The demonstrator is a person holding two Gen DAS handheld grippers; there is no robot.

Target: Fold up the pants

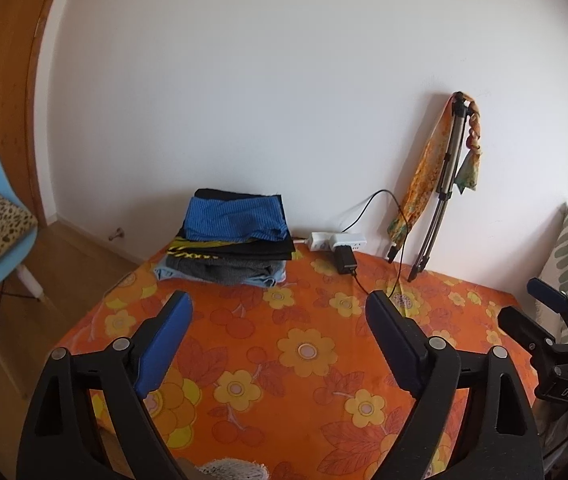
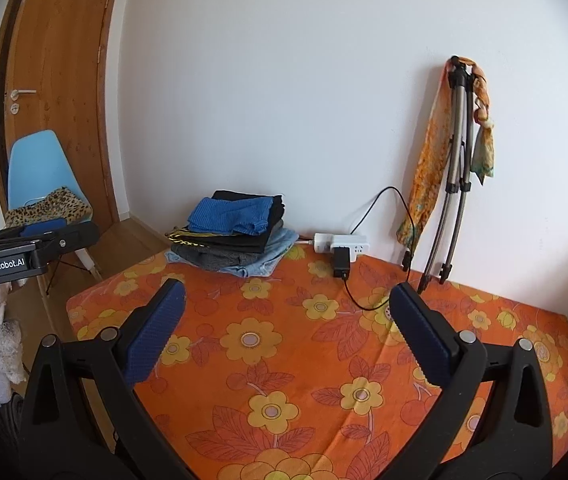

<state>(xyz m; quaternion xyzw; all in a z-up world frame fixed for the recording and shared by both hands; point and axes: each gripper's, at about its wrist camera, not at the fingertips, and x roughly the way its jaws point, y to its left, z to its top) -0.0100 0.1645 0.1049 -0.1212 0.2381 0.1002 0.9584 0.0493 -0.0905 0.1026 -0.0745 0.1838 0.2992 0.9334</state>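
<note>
Both claws hang over a table [image 2: 543, 320] covered in an orange cloth with yellow flowers. The left claw [image 1: 280, 308] has its jaws spread wide with nothing between them but the bare cloth below. The right claw [image 2: 287, 300] is likewise gaping wide and holds nothing. In the left wrist view the right claw shows at the right edge, and in the right wrist view the left claw's black body shows at the left edge.

The folded pants sit in a stack [image 1: 232, 240] at the far left corner of the table, against the white wall, well apart from both claws. A ribbed blue piece [image 2: 230, 214] lies on top, then black, a black layer with yellow stripes, grey, and pale denim at the bottom.

Just right of the stack a white power strip [image 2: 341, 242] lies by the wall with a black plug and cable. A folded tripod [image 2: 453, 176] draped with an orange scarf leans on the wall further right. A blue chair [image 2: 40, 176] with a leopard-print cloth stands beyond the table's left side, by a wooden door. Something pale and fuzzy, perhaps fabric, peeks in at the bottom of the left wrist view
</note>
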